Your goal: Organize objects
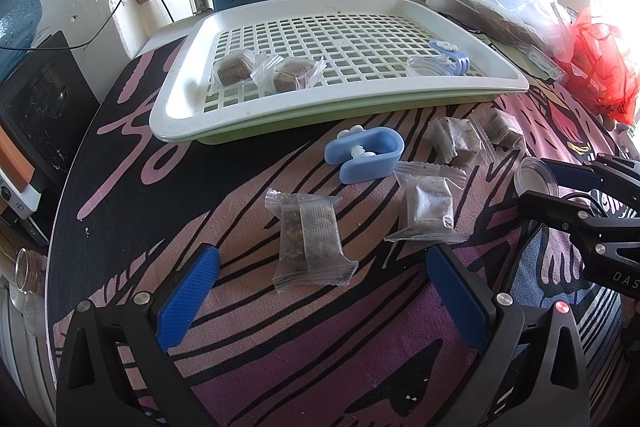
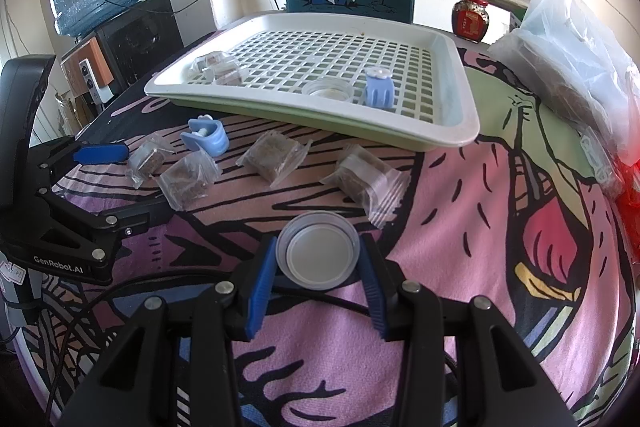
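Across the patterned counter (image 2: 460, 267) wrapped snack packets (image 2: 272, 157) lie loose near the slotted tray (image 2: 460, 99), so my right hand-held gripper (image 2: 318, 267) is clamped on a clear lid (image 2: 318, 253) bound there, my left hand-held gripper (image 1: 320, 291) spread apart, empty.

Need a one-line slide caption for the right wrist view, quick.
Right gripper shut on a clear round lid above the patterned cloth, wrapped snack packets and the white grid tray ahead.

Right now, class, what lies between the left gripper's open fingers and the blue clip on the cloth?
One wrapped packet, shown in the left wrist view.
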Action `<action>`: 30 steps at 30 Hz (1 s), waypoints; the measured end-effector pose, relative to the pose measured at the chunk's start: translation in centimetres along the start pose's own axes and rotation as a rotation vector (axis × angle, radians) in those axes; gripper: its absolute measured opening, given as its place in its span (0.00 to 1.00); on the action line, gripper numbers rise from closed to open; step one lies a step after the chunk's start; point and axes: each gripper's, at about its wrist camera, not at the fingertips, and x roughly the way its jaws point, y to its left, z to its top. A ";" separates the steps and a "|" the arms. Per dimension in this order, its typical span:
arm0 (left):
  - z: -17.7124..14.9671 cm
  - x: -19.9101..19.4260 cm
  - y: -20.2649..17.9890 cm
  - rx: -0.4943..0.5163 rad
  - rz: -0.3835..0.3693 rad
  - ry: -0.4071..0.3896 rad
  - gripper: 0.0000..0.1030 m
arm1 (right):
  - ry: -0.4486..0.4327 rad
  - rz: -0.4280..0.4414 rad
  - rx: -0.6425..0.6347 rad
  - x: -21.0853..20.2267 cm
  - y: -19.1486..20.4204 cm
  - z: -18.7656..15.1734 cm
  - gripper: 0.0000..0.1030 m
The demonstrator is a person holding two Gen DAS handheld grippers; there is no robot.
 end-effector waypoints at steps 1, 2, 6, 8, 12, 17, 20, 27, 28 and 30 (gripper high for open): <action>0.0 0.0 0.0 0.000 0.000 0.000 1.00 | 0.000 0.001 0.001 0.0 0.0 0.0 0.39; 0.0 0.0 0.0 0.000 0.000 0.000 1.00 | 0.000 0.000 0.001 0.0 0.0 0.0 0.39; 0.0 0.0 0.0 0.000 0.000 0.000 1.00 | 0.000 0.000 0.000 0.0 0.0 0.0 0.39; 0.0 0.0 0.0 0.001 0.000 0.000 1.00 | 0.000 0.000 0.000 0.0 0.0 0.0 0.39; 0.0 0.0 0.0 -0.006 -0.003 -0.001 1.00 | -0.001 0.005 0.004 0.0 -0.1 0.1 0.39; -0.3 -0.9 1.0 -0.052 -0.022 -0.036 0.95 | -0.004 0.017 0.013 -0.1 -0.2 0.0 0.39; -0.4 -1.4 1.8 -0.087 -0.035 -0.067 0.76 | -0.006 0.018 0.014 -0.1 -0.3 0.0 0.39; -0.3 -1.5 1.6 -0.074 -0.057 -0.073 0.35 | -0.014 0.014 0.005 -0.3 -0.1 0.0 0.39; -0.3 -1.5 1.5 -0.070 -0.065 -0.073 0.34 | -0.015 0.013 0.004 -0.3 -0.1 0.0 0.39; -0.3 -1.6 1.4 -0.061 -0.087 -0.077 0.34 | -0.021 0.011 0.003 -0.4 0.0 0.0 0.39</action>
